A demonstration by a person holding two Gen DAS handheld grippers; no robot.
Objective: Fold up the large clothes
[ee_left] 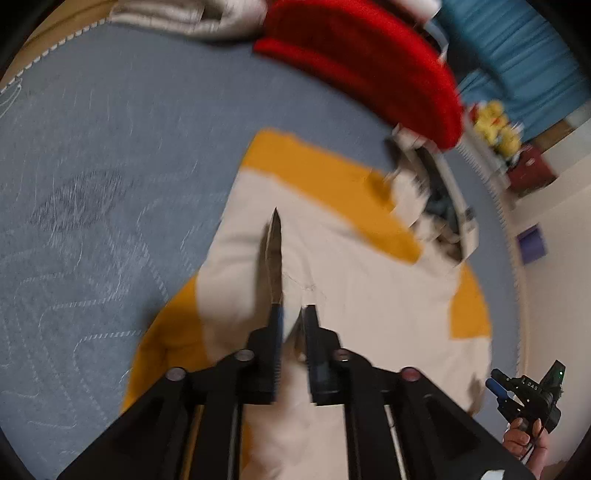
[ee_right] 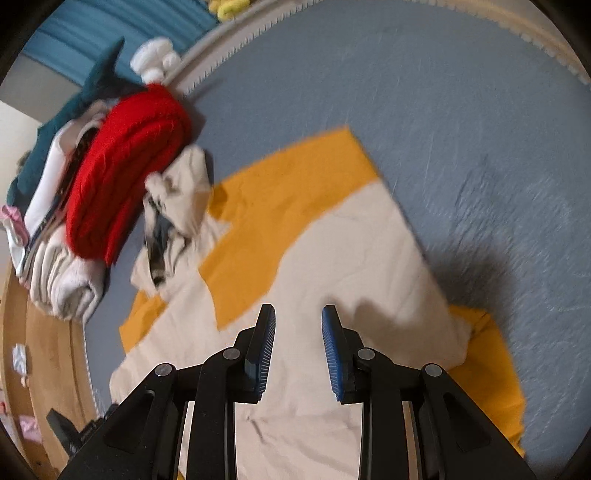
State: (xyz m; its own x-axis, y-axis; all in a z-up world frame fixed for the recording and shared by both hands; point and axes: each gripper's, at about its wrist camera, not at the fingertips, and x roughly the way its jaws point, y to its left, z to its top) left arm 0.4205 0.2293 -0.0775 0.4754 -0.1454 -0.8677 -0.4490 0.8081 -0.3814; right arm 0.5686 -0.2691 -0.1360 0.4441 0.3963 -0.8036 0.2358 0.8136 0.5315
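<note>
A cream and yellow garment [ee_left: 351,266] lies spread on the blue-grey mattress [ee_left: 110,166]. My left gripper [ee_left: 293,314] is shut on a raised fold of the cream cloth, which stands between its fingers. In the right wrist view the same garment [ee_right: 332,240] lies flat under my right gripper [ee_right: 298,317], which is open and empty just above the cream part. The right gripper also shows in the left wrist view [ee_left: 524,395], at the garment's lower right edge.
A stack of folded clothes topped by a red knit [ee_right: 125,177] sits at the mattress edge, also in the left wrist view [ee_left: 369,66]. A crumpled cream piece [ee_right: 177,206] lies beside it. A grey folded blanket [ee_left: 177,18] lies at the far side. The wooden floor [ee_right: 44,350] lies beyond.
</note>
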